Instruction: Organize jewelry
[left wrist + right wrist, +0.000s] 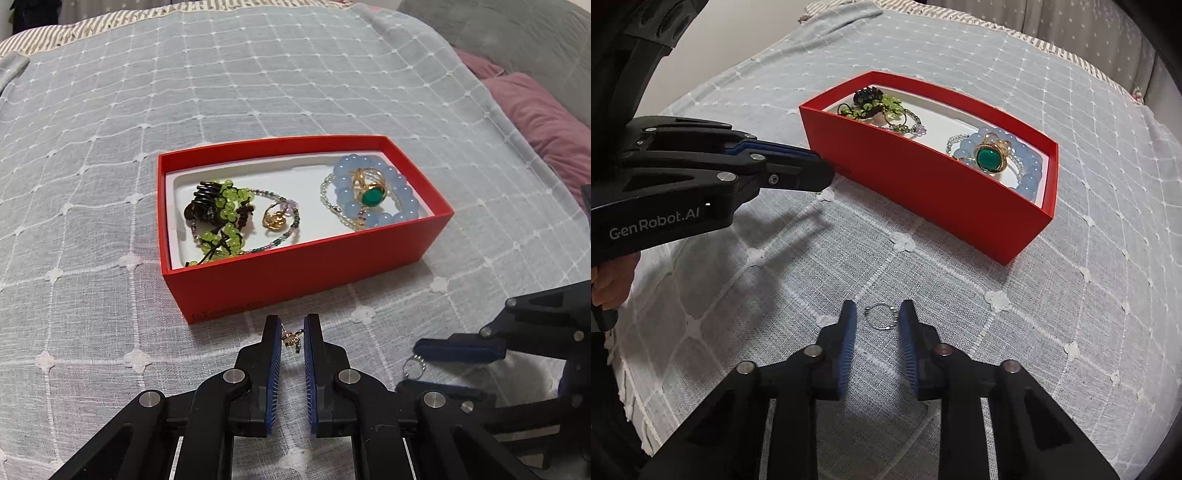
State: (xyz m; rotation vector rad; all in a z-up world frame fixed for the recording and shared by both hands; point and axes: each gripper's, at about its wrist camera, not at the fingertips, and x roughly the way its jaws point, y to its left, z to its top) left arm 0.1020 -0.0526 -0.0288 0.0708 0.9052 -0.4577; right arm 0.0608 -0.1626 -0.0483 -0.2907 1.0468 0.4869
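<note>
Two grippers work low in both frames, just short of the red box (303,273). Nearest, at bottom centre of the left wrist view, the left gripper (293,341) is pinched on a small gold earring (291,340), which hangs between its blue pads above the quilted bedspread (92,229). At bottom centre of the right wrist view, the right gripper (877,317) stands part-closed around a thin silver ring (881,316) lying on the cloth; one pad appears to touch the ring, the other stands just clear, so no firm grip is confirmed.

Step in hand, as judged: carrying the earring to the box while the second piece is being secured. The next move calls for lifting the earring over the near red wall and releasing it onto the white liner (310,192).

Farther up, the box holds a green beaded bracelet (221,218) with a black clip at its left end, a gold ring (274,220) at middle, and a blue bead bracelet (373,192) with a green-stone ring (371,195) at right. Bare liner remains between the two groups.

Edges: the near wall stands upright and close ahead of the left fingertips. Open bedspread lies on all sides of the box; pink pillows (546,122) sit at far right.
</note>
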